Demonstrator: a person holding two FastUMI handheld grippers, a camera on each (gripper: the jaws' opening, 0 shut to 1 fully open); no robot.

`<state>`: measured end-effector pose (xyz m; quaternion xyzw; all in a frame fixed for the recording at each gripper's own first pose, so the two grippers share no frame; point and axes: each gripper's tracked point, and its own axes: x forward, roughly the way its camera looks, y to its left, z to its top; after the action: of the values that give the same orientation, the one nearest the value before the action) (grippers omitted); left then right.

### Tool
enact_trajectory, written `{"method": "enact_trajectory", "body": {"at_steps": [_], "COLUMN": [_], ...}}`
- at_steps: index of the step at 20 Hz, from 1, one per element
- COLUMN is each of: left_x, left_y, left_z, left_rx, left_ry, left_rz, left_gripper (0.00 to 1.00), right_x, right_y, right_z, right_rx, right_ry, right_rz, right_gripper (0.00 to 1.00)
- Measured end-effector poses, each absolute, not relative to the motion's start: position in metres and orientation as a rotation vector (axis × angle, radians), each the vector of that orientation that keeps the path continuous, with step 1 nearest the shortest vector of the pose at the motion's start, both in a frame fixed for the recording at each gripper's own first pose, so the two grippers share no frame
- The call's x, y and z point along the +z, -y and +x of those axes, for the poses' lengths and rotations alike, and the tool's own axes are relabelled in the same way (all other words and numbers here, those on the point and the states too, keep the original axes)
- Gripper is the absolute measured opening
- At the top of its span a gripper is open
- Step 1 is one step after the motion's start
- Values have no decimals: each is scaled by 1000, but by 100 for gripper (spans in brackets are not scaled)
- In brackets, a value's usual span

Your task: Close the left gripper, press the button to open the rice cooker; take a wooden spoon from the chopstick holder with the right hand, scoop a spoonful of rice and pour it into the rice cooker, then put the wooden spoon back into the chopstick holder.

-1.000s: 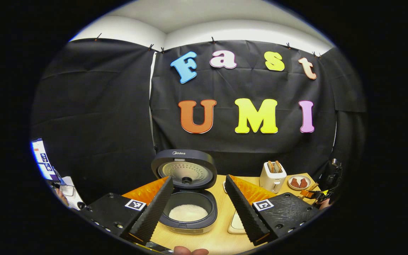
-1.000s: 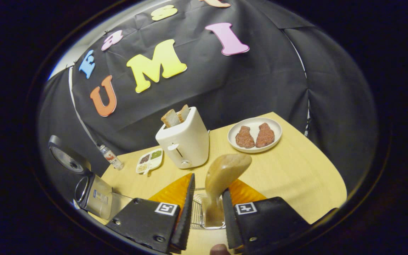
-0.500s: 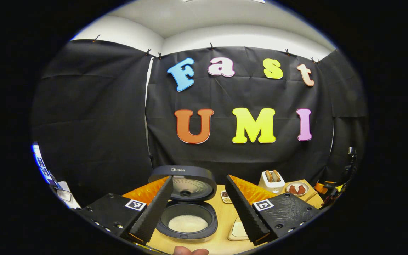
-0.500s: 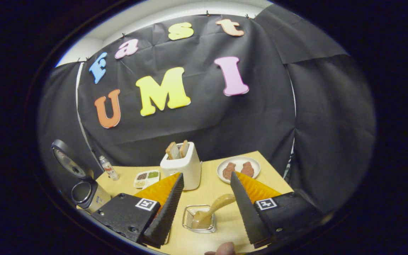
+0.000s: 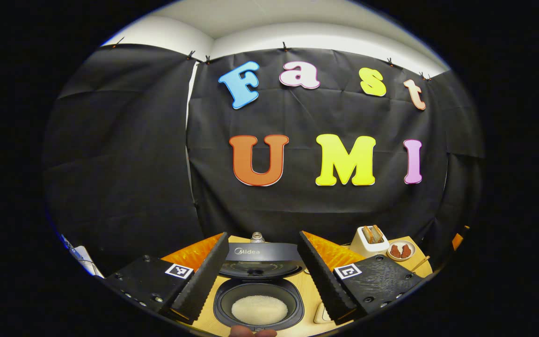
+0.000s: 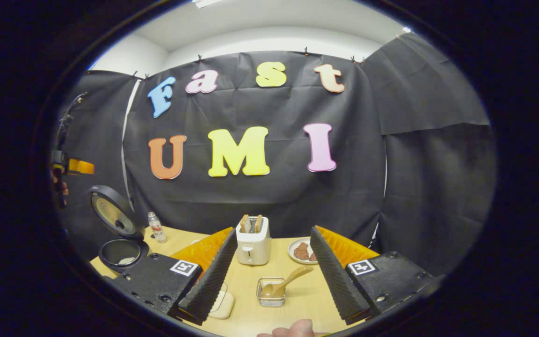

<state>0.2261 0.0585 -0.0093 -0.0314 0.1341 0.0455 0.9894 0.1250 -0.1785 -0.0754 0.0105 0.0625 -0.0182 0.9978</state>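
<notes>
The rice cooker (image 5: 258, 299) stands open right below my left gripper (image 5: 262, 234), lid (image 5: 258, 260) raised, white rice (image 5: 259, 309) in its pot. That gripper is open and holds nothing. In the right gripper view the wooden spoon (image 6: 289, 280) leans in the clear chopstick holder (image 6: 271, 299) on the table, its upper end pointing up to the right. My right gripper (image 6: 272, 229) is open, pulled back from the holder, with the spoon lying free between its fingers. The open cooker (image 6: 120, 252) also sits at the far left of that view.
A white toaster (image 6: 253, 243) with bread stands behind the holder, beside a plate of meat (image 6: 303, 251). A small bottle (image 6: 157, 228) is near the cooker. A flat white dish (image 6: 222, 304) lies left of the holder on the wooden table (image 6: 297, 309). The left gripper (image 6: 70, 166) hangs at far left.
My right gripper has opened, let go of the wooden spoon in the holder, and drawn back and up. The left gripper has shifted so the cooker sits closer beneath it.
</notes>
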Motion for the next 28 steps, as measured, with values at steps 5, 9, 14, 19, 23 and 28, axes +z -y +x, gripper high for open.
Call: {"method": "enact_trajectory", "body": {"at_steps": [5, 9, 14, 19, 23, 28], "left_x": [-45, -65, -80, -121, -153, -193], "left_y": [-83, -90, -75, -58, -44, -40], "left_z": [272, 274, 237, 174, 143, 122], "left_rx": [103, 115, 87, 62, 43, 38], "left_ry": [-421, -523, -556, -613, -570, -567], "left_rz": [-75, -103, -101, -148, -114, -122], "left_gripper": [95, 98, 97, 97, 97, 97], "right_x": [-81, -83, -82, -77, -87, -91], "right_y": [173, 176, 150, 115, 84, 65], "right_z": [91, 77, 77, 72, 60, 41], "right_rx": [-61, -102, -55, 19, 60, 65], "right_ry": [-146, -151, -165, -153, -178, -197], "right_rz": [22, 22, 45, 11, 5, -26], "right_gripper": [100, 100, 96, 96, 100, 100]}}
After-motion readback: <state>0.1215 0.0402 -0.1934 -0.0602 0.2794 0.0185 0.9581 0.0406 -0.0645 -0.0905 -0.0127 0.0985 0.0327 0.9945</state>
